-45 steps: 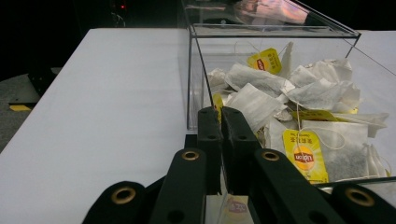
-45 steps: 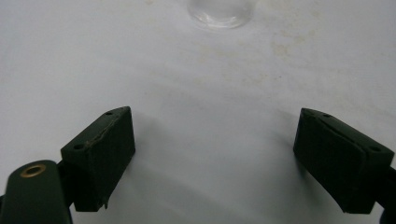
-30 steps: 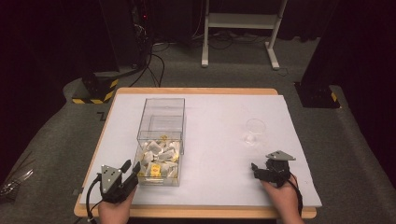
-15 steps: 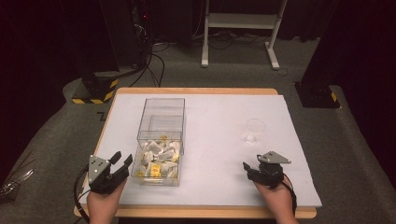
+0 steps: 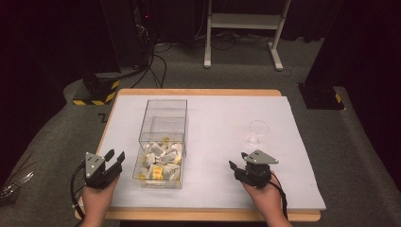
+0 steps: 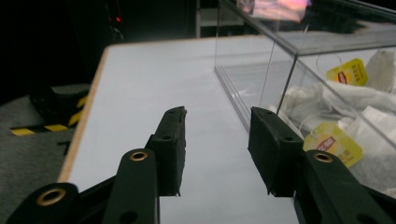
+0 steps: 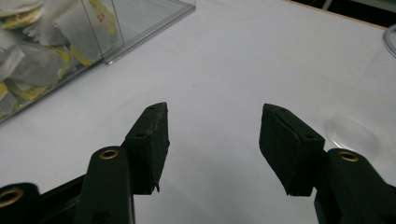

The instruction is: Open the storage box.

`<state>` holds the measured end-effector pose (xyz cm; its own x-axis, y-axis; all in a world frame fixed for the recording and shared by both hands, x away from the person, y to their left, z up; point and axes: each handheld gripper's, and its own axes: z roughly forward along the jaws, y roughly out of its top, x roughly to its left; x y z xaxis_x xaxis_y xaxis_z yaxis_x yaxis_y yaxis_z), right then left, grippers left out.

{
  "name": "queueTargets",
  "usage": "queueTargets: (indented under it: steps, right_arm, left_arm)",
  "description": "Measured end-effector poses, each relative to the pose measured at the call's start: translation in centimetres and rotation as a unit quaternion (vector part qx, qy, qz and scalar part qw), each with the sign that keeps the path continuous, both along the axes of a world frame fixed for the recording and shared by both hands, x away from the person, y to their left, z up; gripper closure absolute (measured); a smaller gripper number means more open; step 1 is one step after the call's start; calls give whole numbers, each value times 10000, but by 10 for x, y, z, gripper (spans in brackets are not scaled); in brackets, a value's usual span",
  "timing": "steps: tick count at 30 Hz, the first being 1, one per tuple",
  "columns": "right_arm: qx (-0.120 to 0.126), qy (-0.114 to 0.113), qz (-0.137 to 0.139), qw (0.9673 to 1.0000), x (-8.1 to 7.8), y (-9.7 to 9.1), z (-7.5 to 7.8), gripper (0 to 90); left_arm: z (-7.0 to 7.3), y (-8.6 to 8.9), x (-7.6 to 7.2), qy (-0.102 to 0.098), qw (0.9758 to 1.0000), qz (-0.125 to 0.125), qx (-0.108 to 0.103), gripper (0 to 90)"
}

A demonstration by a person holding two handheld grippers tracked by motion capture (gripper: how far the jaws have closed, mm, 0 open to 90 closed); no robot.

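A clear plastic box [image 5: 163, 124] stands left of the table's middle, with several tea bags [image 5: 160, 163] heaped in its near end. My left gripper [image 5: 115, 158] hovers just left of the box's near corner. It is open, its jaws have just been closing, and nothing is between them. In the left gripper view the box wall [image 6: 303, 56] and yellow-tagged tea bags [image 6: 355, 126] lie right of the gripper [image 6: 217, 126]. My right gripper [image 5: 238, 166] is open over bare sheet; its jaws have also just been closing on nothing. The right gripper view has the gripper [image 7: 212, 126] facing the box [image 7: 140, 23].
An empty clear glass [image 5: 257, 132] stands on the white sheet [image 5: 283, 189], just beyond my right gripper; its foot [image 7: 352, 130] is by the right jaw. The wooden table edge [image 5: 208, 215] runs along the front. Dark stands and cables sit on the floor behind.
My left hand has slid left, away from the box toward the table's left edge. My right hand has moved left and lifted a little, and its jaws stand narrower.
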<state>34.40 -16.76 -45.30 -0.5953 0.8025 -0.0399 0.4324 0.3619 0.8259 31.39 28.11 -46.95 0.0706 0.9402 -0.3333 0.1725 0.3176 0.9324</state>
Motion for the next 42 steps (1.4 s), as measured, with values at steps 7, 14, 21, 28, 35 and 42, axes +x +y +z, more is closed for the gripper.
queueTargets:
  steps: [7,14,21,28,35,42]
  right_arm:
    - [63,24,127,9999,1,21,2,425]
    - [95,36,329,9994,2,36,4,442]
    - [205,64,507,9985,4,54,1,453]
    - [250,-14,636,9977,6,65,8,461]
    - [270,-106,789,9965,7,78,17,462]
    - [395,-110,917,9949,6,92,21,450]
  left_arm:
    - [-21,6,9,337,9994,-84,-5,563]
    - [-29,10,13,371,9993,-10,-11,550]
    - [-38,5,19,556,9983,-33,146,521]
    - [-38,12,17,552,9982,-24,-235,502]
    - [-39,8,15,515,9986,-77,-45,459]
    - [-39,5,15,510,9986,-81,86,439]
